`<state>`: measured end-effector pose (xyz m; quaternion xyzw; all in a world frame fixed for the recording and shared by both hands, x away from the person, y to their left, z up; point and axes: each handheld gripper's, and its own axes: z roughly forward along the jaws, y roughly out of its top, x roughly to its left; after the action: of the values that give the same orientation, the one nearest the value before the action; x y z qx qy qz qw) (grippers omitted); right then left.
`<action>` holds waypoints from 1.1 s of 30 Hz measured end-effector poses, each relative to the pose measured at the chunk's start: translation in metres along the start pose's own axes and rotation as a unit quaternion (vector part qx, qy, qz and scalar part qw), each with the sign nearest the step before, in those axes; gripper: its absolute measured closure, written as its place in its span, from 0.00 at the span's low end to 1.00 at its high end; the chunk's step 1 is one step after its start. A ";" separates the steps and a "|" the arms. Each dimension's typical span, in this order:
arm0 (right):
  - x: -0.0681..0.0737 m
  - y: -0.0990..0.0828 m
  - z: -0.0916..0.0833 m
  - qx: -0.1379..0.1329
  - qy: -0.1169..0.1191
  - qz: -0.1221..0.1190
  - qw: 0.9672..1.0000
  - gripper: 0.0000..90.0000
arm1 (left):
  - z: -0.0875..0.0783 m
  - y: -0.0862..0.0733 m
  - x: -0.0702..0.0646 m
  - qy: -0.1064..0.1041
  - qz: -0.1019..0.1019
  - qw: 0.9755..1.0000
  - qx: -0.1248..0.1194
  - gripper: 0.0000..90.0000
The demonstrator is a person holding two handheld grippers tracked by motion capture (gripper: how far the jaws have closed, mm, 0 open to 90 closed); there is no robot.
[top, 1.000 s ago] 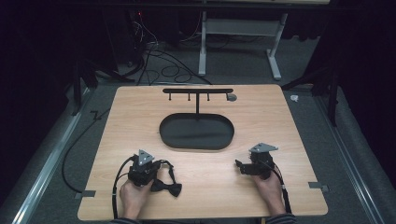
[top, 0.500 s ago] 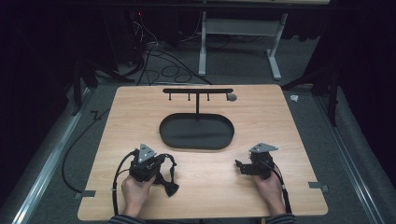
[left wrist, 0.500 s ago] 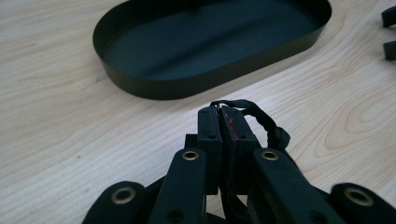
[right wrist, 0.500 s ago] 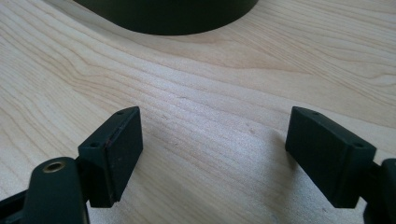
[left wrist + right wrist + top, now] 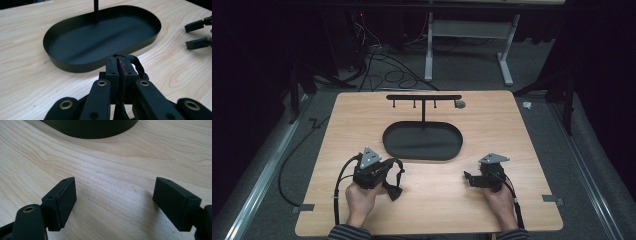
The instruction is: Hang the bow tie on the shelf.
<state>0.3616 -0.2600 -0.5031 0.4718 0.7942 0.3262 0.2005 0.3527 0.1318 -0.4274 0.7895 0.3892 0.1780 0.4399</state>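
The left gripper (image 5: 119, 65) has swung toward the black oval metal tray (image 5: 422, 156) mid-worktop, jaws pinching what looks like a black strap (image 5: 135, 63), which could slip; right gripper (image 5: 113, 202) gapes empty.

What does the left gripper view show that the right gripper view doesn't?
Left gripper view: the left gripper shut on a black strap, the whole inside of the black oval tray with its upright post, and the right gripper off to the side, jaws apart. Right gripper view: its own jaws wide open close above bare wood, with nothing between them. Shared: the wooden table and the tray's dark wall.
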 end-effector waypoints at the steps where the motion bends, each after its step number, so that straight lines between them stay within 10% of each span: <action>1: 0.000 0.000 0.000 0.000 0.000 0.000 1.000 0.22 | 0.001 0.003 0.000 -0.003 0.000 1.000 -0.002 0.96; 33: 0.000 0.000 0.000 0.000 0.000 -0.001 1.000 0.22 | 0.013 0.053 -0.003 -0.024 0.012 0.999 -0.032 0.97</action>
<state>0.3614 -0.2600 -0.5031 0.4709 0.7948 0.3262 0.2004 0.3831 0.1052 -0.3903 0.7841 0.3626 0.1763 0.4719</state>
